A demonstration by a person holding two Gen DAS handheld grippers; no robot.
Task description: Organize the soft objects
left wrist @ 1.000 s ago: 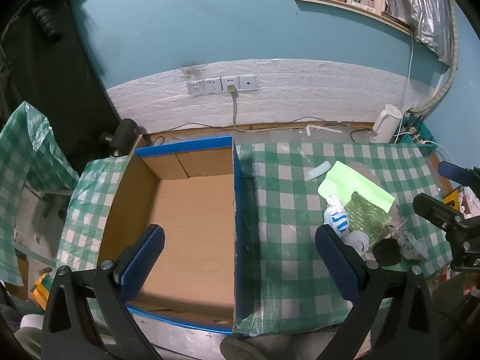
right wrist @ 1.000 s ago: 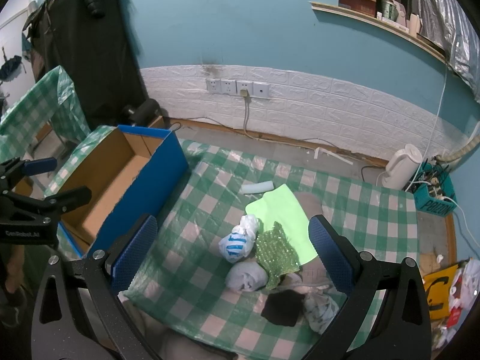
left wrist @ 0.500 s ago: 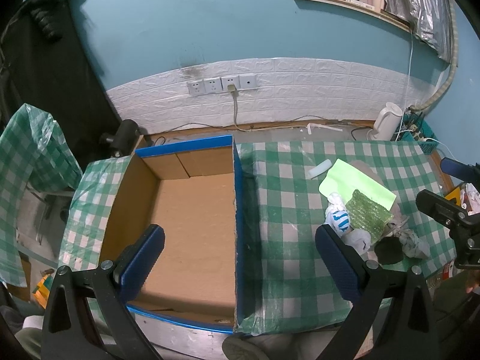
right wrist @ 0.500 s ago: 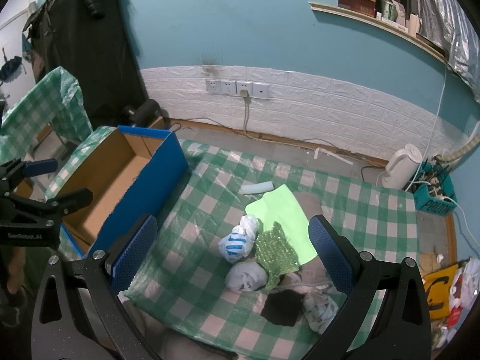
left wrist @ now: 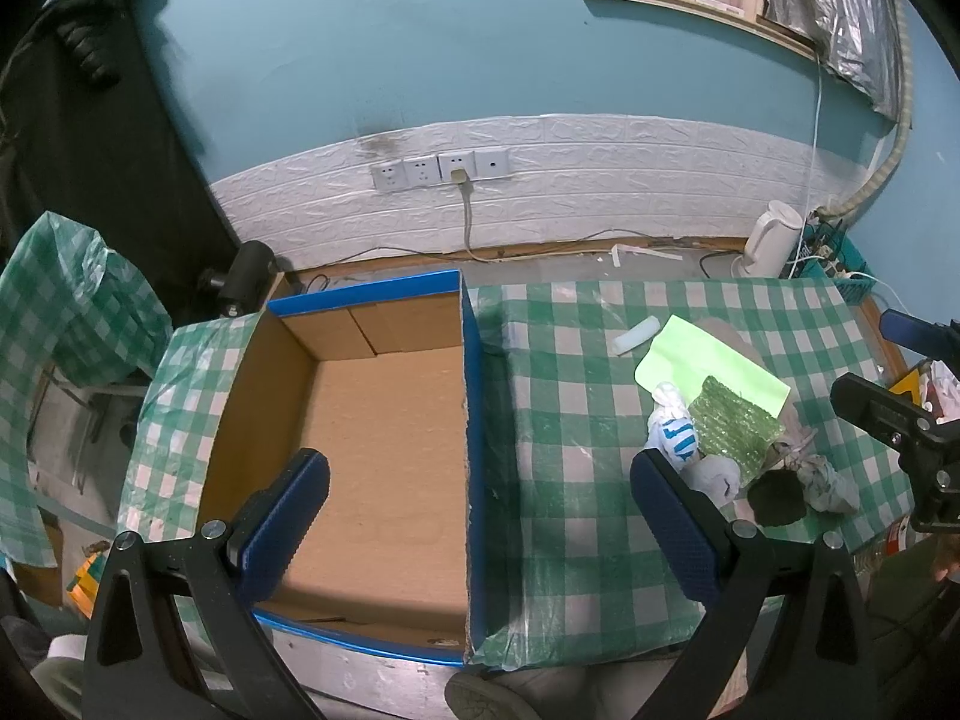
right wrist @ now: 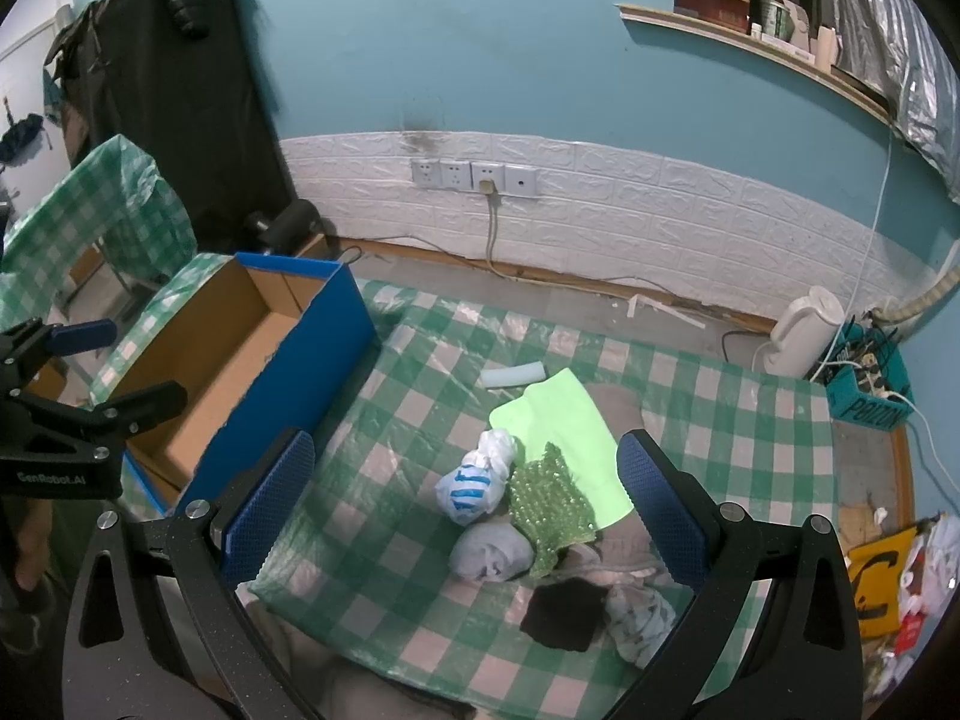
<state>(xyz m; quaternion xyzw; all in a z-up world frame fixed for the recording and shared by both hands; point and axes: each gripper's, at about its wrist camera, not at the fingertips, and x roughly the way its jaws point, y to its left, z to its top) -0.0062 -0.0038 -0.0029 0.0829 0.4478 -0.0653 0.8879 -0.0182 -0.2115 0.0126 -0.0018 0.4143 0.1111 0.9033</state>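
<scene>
A pile of soft things lies on the green checked tablecloth [right wrist: 420, 420]: a white and blue rolled sock [right wrist: 477, 483], a pale grey sock ball [right wrist: 492, 552], a green bubble-wrap piece [right wrist: 552, 504], a light green sheet [right wrist: 564, 420], a black cloth [right wrist: 564, 603] and a patterned bundle [right wrist: 639, 615]. My right gripper [right wrist: 465, 501] hangs open high above the pile. My left gripper [left wrist: 480, 531] is open above the right wall of the empty blue-edged cardboard box [left wrist: 384, 414]. The same pile [left wrist: 720, 432] shows to its right.
A small white foam tube [right wrist: 513, 375] lies behind the light green sheet. A white kettle [right wrist: 804, 327] and a teal basket [right wrist: 867, 384] stand on the floor by the wall. A second checked cloth [left wrist: 72, 312] hangs at far left. A shoe tip [left wrist: 480, 696] shows below the table.
Both views have shifted only slightly; the checked cloth at far left has swayed a little. The grippers stay open and the soft things have not moved.
</scene>
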